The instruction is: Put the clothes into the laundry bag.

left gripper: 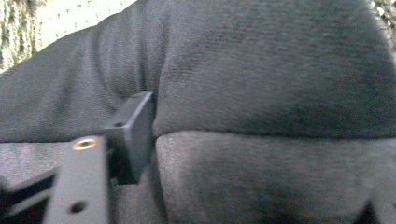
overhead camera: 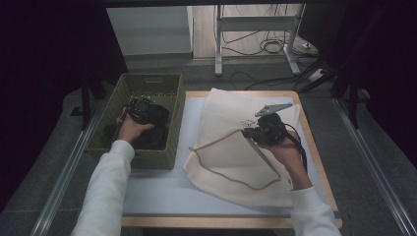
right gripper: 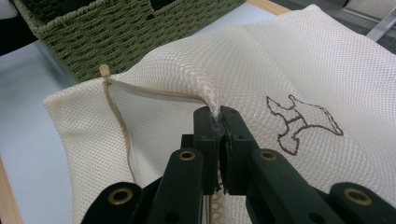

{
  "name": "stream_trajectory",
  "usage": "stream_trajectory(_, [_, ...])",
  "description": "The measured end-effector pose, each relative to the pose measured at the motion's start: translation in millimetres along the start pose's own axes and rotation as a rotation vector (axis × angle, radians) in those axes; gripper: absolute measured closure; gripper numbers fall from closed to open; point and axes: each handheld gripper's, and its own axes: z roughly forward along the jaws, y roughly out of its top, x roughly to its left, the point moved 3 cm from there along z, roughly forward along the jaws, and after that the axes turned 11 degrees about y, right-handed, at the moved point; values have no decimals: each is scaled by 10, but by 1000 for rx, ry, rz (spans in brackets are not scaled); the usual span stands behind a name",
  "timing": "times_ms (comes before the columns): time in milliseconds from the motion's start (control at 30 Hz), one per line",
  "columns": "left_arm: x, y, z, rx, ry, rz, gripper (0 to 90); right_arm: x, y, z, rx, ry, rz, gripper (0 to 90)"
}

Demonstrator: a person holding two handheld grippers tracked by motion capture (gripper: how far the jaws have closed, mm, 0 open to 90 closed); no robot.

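From the high view, the left gripper (overhead camera: 143, 110) reached down into the green woven basket (overhead camera: 174, 128), its jaws buried in the dark garment (overhead camera: 156, 138) lying there. The right gripper (overhead camera: 265, 129) was out over the cream mesh laundry bag (overhead camera: 221, 152) spread on the table (overhead camera: 162, 191), holding the bag's upper layer up near the zip (overhead camera: 231, 179), probably to keep the mouth open for the garment.

In the left gripper view, the garment (left gripper: 261, 93) bulged right against the one visible finger (left gripper: 133, 135), with a fold of cloth pushed up beyond its tip. The other finger was hidden by the cloth, so whether the pads actually pressed the fabric I cannot tell; a pick-up looked to be just starting.

In the right gripper view, the right gripper (right gripper: 219, 123) was clenched on a pinch of the laundry bag (right gripper: 280, 70), which rose to a small peak between the fingertips (right gripper: 205, 126). The zip (right gripper: 116, 116) ran off to the left of the fingers, ending at its pull tab (right gripper: 104, 71), with the basket (right gripper: 121, 32) beyond it. An embroidered outline (right gripper: 303, 122) lay just right of the fingers.
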Motion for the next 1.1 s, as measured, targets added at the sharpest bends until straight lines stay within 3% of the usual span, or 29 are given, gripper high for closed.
stream_trajectory(100, [0,0,-16,7,43,5,577,-3,-4,-11,-1,-4,3,862])
stream_trajectory(133, [3,1,-21,8,52,8,577,-3,-4,-11,-1,-4,3,862])
stream_trajectory(167, [8,1,-31,11,89,19,611,-3,-4,-14,-1,-5,4,862])
stream_trajectory(233, [18,-1,-40,16,91,7,687,-3,-2,-23,-3,-7,5,862])
stream_trajectory(467, [96,-8,-101,-12,68,-42,708,-11,-2,-29,-4,-7,5,862])
stream_trajectory(500, [136,-19,-140,-34,57,-70,710,-12,-1,-35,-6,-7,6,862])
stream_trajectory(633, [199,-32,-226,-87,56,-121,714,-18,-1,-44,-9,-8,9,862])
stream_trajectory(767, [224,-36,-287,-120,68,-136,715,-21,-1,-42,-8,-11,12,863])
stream_trajectory(867, [269,-43,-362,-179,96,-165,715,-19,6,-43,-12,-16,6,863])
stream_trajectory(967, [322,-59,-444,-225,88,-194,716,-23,9,-43,-16,-17,3,863])
stream_trajectory(1100, [340,-85,-523,-263,77,-203,717,-25,12,-55,-19,-16,4,863])
